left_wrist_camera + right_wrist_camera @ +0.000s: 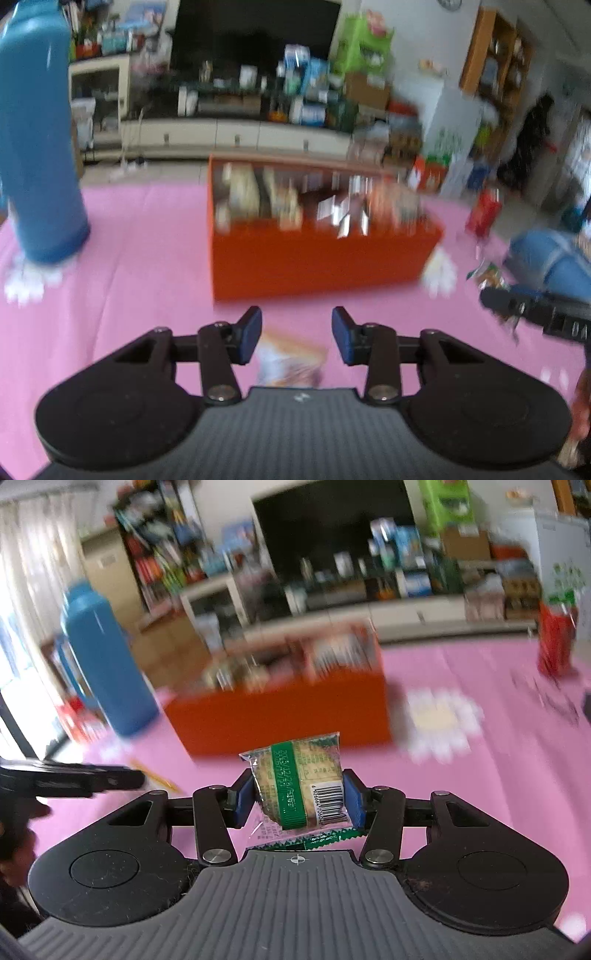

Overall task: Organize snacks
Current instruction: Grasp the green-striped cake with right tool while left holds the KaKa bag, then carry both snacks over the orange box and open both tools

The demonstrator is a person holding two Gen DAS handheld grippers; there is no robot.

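An orange box (314,258) (280,716) packed with several snack packets stands on the pink tablecloth (147,258). My right gripper (297,790) is shut on a clear biscuit packet (295,771) with a green band and a barcode, held above the cloth in front of the box. My left gripper (296,321) hovers before the box. A blurred orange-and-white packet (291,363) spans the gap low between its blue pads (249,338), and it looks gripped. Each gripper shows at the edge of the other's view: the right gripper (535,310) and the left gripper (110,779).
A tall blue flask (37,147) (107,664) stands left of the box. A red packet (484,214) (556,642) stands far right. A white flower-shaped mat (439,720) lies right of the box, with a loose wrapper (487,275) nearby. A cluttered TV cabinet (240,129) lies beyond the table.
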